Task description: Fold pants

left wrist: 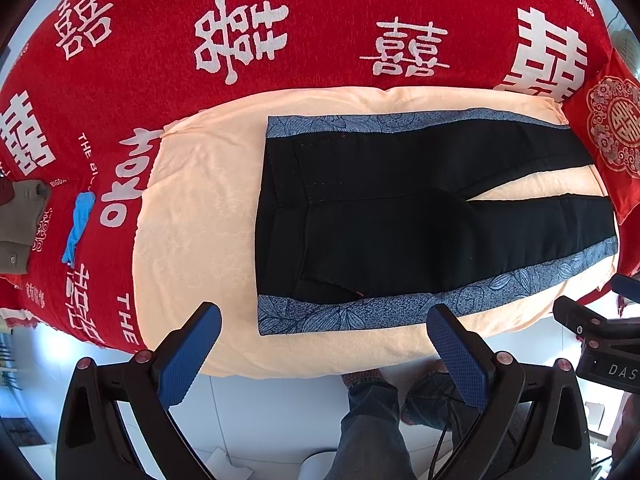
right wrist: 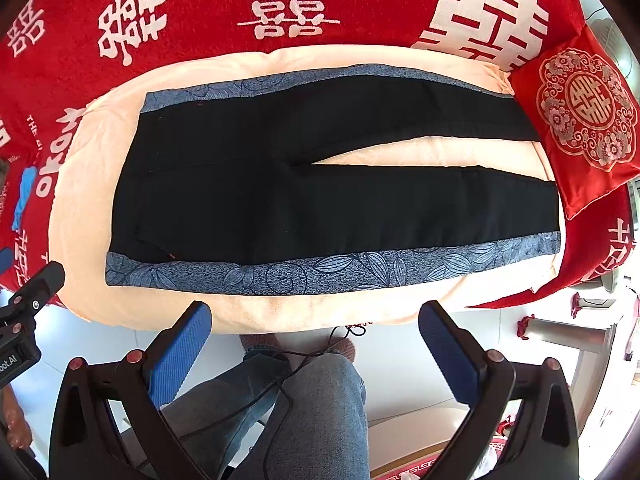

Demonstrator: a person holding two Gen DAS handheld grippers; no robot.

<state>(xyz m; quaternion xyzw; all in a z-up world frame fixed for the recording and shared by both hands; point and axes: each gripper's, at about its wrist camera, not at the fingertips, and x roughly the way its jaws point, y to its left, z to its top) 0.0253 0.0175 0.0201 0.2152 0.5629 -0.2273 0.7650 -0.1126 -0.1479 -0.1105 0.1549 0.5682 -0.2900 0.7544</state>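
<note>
I am holding both grippers above the near edge of the bed, and neither is touching anything. The left gripper (left wrist: 324, 344) is showing its jaws spread wide, with nothing between the blue pads (left wrist: 192, 354). The right gripper (right wrist: 316, 340) is doing the same, jaws wide apart and empty.

The pants (left wrist: 404, 220) are lying flat and unfolded on a peach blanket (left wrist: 200, 216), which is lying on a red cover (left wrist: 320, 20) printed with white characters. I am seeing the waistband pointing to the left and the two legs running off to the right, parted by a narrow wedge of blanket. The pants are black, with a blue floral stripe (right wrist: 320, 272) running down each outer side; the near stripe is lying just beyond my fingertips in both views.

A red cushion (right wrist: 580, 120) is sitting at the right, touching or overlapping the leg ends; I cannot tell which. On the cover to the left, well apart from the pants, a blue glove (left wrist: 78, 224) is lying beside a grey garment (left wrist: 20, 224). From the left wrist view the right gripper's body is showing at the right edge, beside the blanket. Below the bed edge I am seeing jeans (right wrist: 304, 408) and a black cable (right wrist: 280, 384) crossing them.
</note>
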